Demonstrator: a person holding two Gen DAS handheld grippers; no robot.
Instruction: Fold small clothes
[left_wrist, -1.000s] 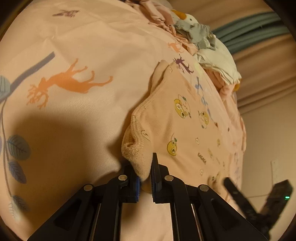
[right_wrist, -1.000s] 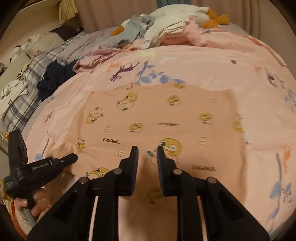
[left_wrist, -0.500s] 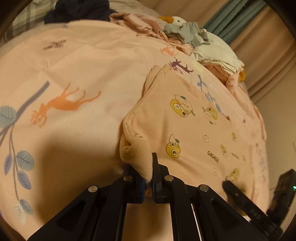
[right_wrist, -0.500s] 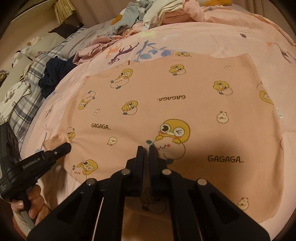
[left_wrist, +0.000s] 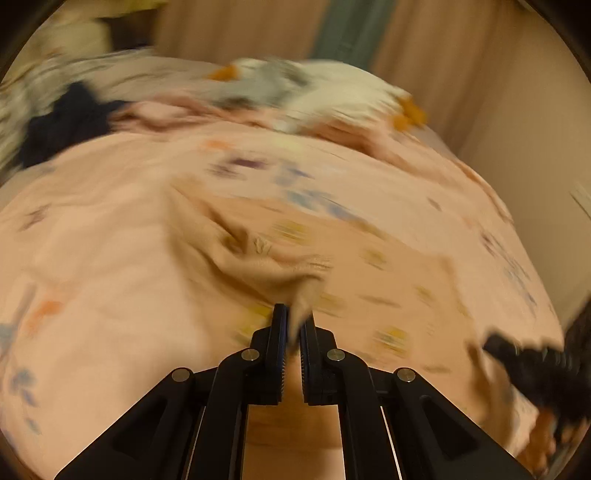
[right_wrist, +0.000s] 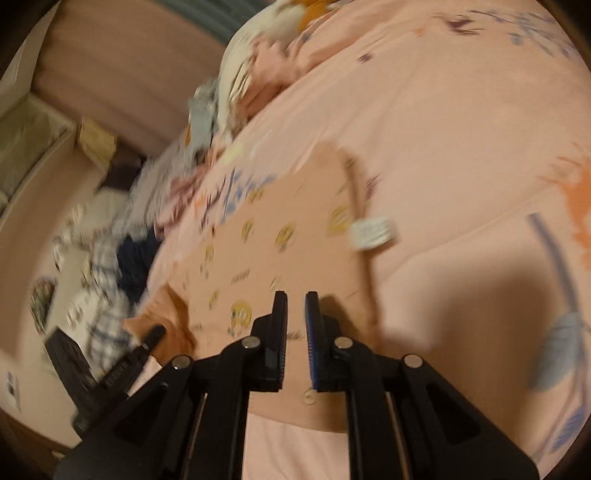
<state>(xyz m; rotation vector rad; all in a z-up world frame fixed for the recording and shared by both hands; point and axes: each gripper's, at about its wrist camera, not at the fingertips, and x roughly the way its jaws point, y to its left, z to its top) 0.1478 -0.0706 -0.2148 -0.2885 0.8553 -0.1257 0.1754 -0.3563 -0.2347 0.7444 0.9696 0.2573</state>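
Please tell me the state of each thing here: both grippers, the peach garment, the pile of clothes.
Left gripper: shut on the garment's corner.
Right gripper: fingers slightly apart, nothing visible between them.
Garment: mostly flat on the bed, left corner lifted and bunched.
Clothes pile: unfolded, heaped at the far edge, blurred.

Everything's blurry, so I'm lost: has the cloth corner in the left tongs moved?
Yes. The cloth corner in the left tongs has lifted and swung right, away from the orange print.
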